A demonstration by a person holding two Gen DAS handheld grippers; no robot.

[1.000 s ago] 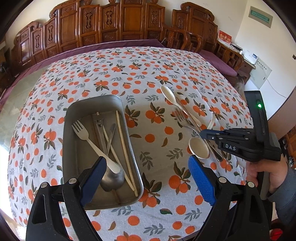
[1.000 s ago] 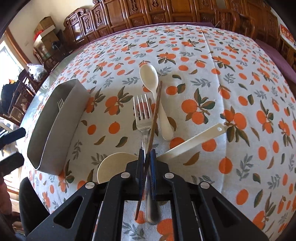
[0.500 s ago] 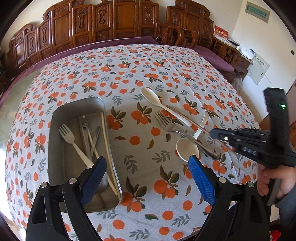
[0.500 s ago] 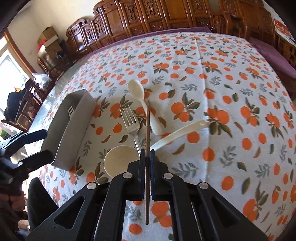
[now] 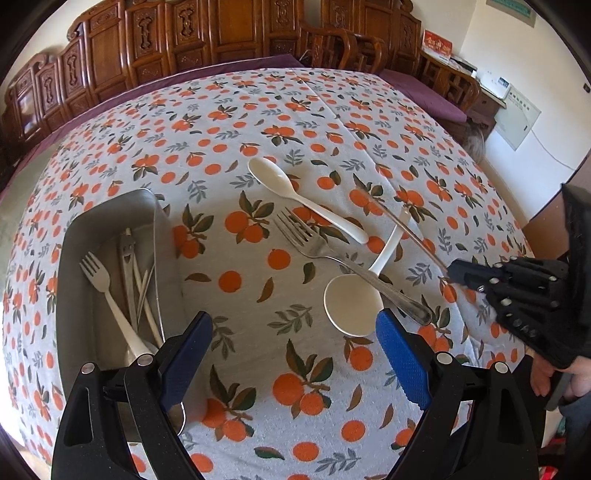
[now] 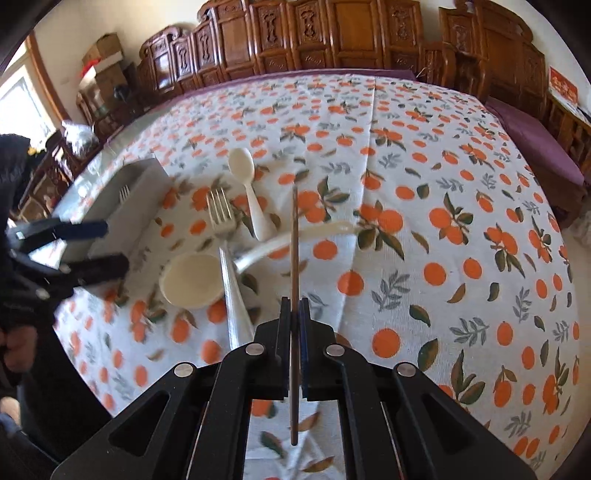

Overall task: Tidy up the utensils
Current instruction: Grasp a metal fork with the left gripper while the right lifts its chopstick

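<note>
Chopstick, dark brown and wooden (image 6: pixel 294 258), rides clamped between the fully closed jaws of the right hand-held gripper (image 6: pixel 294 317), its long end pointing ahead over the orange-print cloth of the tabletop (image 6: pixel 443 177) and its short end poking back under the black frame; in the left wrist view the same stick angles clear of the cloth, so it appears lifted rather than resting. The grip sits well back along the stick, which leaves most of it free to be lowered lengthwise into the grey rectangular metal tray (image 5: pixel 110 218), the evident destination, where a pale plastic fork (image 5: pixel 107 295), slim metal tongs (image 5: pixel 127 254) and pale chopsticks (image 5: pixel 146 299) already lie side by side. The left hand-held gripper (image 5: pixel 291 354) hangs wide open and empty above bare cloth between the tray and the loose pieces, its blue pads (image 5: pixel 402 362) holding nothing, seemingly ready for the next pick. Still unsorted near the middle of the tabletop are a small cream plastic spoon (image 5: pixel 303 199), a stainless steel fork (image 5: pixel 343 266) and a cream plastic ladle with a round bowl (image 5: pixel 352 306); the steel fork's handle crosses over the ladle's handle, so one will likely shift when the other is taken. Carved wooden chairs (image 5: pixel 229 33) ring the far side of the room. By this reckoning the sorting is about half done, with the held stick next to go in.
</note>
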